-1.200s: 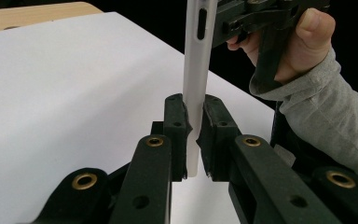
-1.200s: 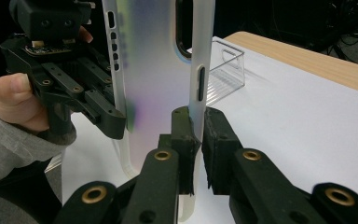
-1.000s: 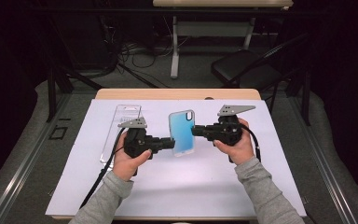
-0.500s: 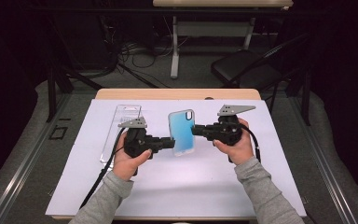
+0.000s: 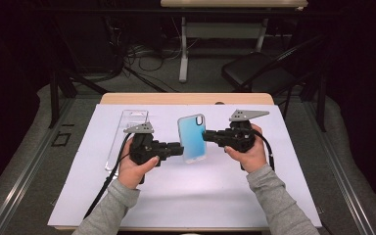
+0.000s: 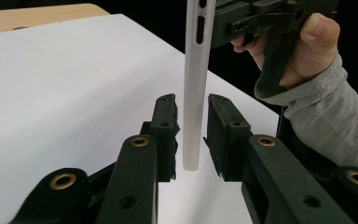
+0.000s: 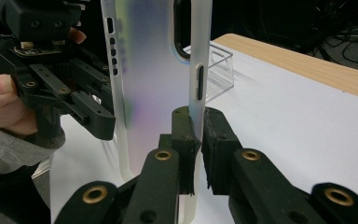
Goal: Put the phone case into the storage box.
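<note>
Blue-tinted translucent plastic phone case hangs pinched in our right gripper — left gripper, jaws just parted, has let go — next we set it down.

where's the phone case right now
High view: the phone case is held above the white sheet at centre, between the left gripper and right gripper.

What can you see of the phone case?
The phone case is blue-tinted in the high view, frosted white on its edges, and looks like plastic. It has a dark camera cutout near the top and slots along its sides. It is held upright above the white sheet. The right gripper clamps one side edge. The left gripper has just been opening; its jaws flank the other edge with small gaps.
</note>
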A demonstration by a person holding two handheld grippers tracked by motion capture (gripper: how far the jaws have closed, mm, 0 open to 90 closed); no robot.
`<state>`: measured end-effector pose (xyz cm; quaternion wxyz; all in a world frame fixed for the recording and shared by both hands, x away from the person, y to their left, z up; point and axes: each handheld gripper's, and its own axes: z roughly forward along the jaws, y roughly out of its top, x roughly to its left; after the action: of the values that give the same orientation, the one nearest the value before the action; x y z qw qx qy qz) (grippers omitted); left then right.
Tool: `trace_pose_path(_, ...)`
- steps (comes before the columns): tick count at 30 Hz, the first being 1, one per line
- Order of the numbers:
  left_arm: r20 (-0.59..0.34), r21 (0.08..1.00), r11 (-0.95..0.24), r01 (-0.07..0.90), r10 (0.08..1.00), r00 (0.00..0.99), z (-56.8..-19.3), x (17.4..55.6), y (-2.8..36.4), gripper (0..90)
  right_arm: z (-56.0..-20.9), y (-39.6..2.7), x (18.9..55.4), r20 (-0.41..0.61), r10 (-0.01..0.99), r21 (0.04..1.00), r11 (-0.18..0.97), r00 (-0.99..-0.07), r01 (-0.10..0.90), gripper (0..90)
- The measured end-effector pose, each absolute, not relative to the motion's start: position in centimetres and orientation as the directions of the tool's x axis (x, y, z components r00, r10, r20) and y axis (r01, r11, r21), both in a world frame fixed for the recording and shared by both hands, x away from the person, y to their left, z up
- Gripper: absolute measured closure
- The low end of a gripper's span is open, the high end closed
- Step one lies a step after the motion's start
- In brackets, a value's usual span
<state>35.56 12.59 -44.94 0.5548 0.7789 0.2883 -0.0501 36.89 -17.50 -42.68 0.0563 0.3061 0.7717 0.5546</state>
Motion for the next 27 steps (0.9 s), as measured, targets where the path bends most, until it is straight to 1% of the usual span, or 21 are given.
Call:
trace_pose_path(6,-0.398,0.837,-0.207,0.506,0.404,0.824,-44.86,35.55,12.66,66.1,-42.8,-17.56,36.93,0.243,0.548,0.893,0.196,-0.8,0.405,84.2)
trace_pose_path(7,-0.397,0.838,-0.206,0.505,0.405,0.823,-44.86,35.57,12.67,63.6,-42.83,-17.59,36.95,0.242,0.553,0.893,0.194,-0.797,0.406,84.2)
trace_pose_path(8,-0.396,0.838,-0.205,0.505,0.409,0.822,-44.86,35.59,12.68,63.6,-42.83,-17.59,36.95,0.242,0.553,0.893,0.194,-0.797,0.406,84.2)
trace_pose_path(9,-0.395,0.839,-0.203,0.505,0.412,0.821,-44.87,35.61,12.67,61.4,-42.85,-17.63,36.95,0.24,0.558,0.893,0.195,-0.794,0.407,84.3)
trace_pose_path(12,-0.388,0.841,-0.2,0.503,0.426,0.818,-44.87,35.63,12.68,60.5,-42.87,-17.66,36.95,0.241,0.562,0.892,0.192,-0.791,0.408,84.3)
trace_pose_path(17,-0.361,0.851,-0.194,0.487,0.458,0.813,-44.89,35.79,12.73,53.3,-42.94,-17.75,36.99,0.234,0.577,0.896,0.183,-0.782,0.403,84.3)
trace_pose_path(19,-0.359,0.85,-0.194,0.49,0.467,0.808,-44.9,35.85,12.78,52.1,-42.97,-17.77,36.97,0.231,0.586,0.896,0.183,-0.777,0.404,84.3)
trace_pose_path(20,-0.353,0.852,-0.194,0.486,0.473,0.807,-44.91,35.88,12.79,49.3,-43.04,-17.76,37.03,0.227,0.592,0.899,0.178,-0.774,0.4,84.3)
trace_pose_path(21,-0.344,0.855,-0.195,0.481,0.481,0.806,-44.92,35.92,12.79,49.3,-43.04,-17.76,37.03,0.227,0.592,0.899,0.178,-0.774,0.4,84.3)
trace_pose_path(23,-0.331,0.857,-0.197,0.475,0.496,0.803,-44.94,36.0,12.85,45.9,-43.05,-17.78,37.01,0.224,0.606,0.899,0.174,-0.763,0.401,84.3)
trace_pose_path(27,-0.308,0.862,-0.197,0.468,0.528,0.791,-44.94,36.12,12.96,42.8,-42.98,-17.89,37.05,0.22,0.621,0.901,0.167,-0.753,0.401,84.4)
